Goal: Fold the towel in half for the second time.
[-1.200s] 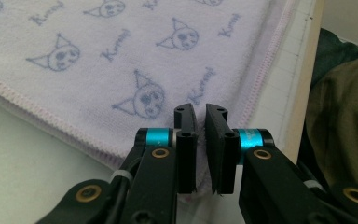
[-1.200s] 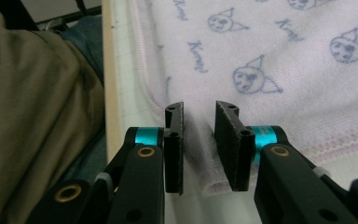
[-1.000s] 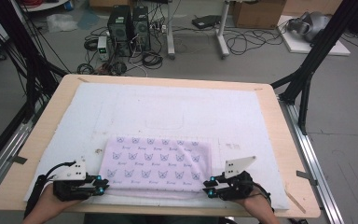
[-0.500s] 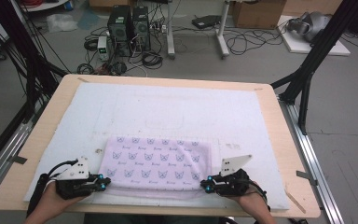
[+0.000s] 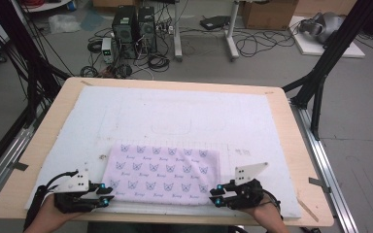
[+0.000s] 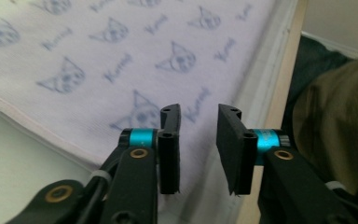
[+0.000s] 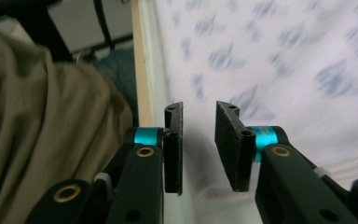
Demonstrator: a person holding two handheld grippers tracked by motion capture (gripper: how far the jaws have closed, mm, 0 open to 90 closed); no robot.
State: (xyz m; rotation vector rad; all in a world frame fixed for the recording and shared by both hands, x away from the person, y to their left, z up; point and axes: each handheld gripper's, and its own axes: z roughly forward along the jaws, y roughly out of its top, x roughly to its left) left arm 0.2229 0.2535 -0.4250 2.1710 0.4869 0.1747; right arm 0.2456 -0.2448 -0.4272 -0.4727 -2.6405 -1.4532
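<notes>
soft, light cloth [image 5: 162, 174] lies flat just ahead of both part-open, empty grippers, left [image 5: 108, 198] and right [image 5: 214, 199], jaws just opened; pinch near corners.

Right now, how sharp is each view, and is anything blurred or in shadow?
High view: evenly lit, the cloth print readable. Left gripper view: jaws sharp, cat print slightly soft. Right gripper view: the print smeared by blur, a soft shadow on the cloth between the jaws.
</notes>
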